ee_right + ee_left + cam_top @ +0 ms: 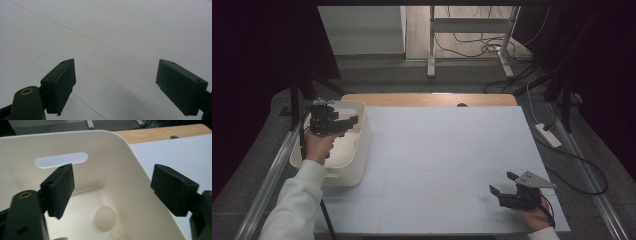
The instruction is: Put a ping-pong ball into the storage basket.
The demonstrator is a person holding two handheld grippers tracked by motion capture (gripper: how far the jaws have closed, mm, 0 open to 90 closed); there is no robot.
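A white plastic bin (359, 145) stands at the table's left edge. My left gripper (353, 121) hovers over its opening, open and holding nothing. In the left gripper view the gripper (112, 190) looks down into the bin (110, 152); a white ball (105, 217) lies on the bin floor, and parts of two more pale things show at the bottom edge. My right gripper (502, 183) rests low over the white table surface at the front right, open and empty. The right gripper view has that gripper (116, 86) above bare white board.
The white table top (442, 150) has a wooden strip (432, 99) along its far edge. Metal rails run along both sides. A desk frame and loose cables (482, 47) lie on the floor beyond. A power strip (548, 134) sits on the floor at the right.
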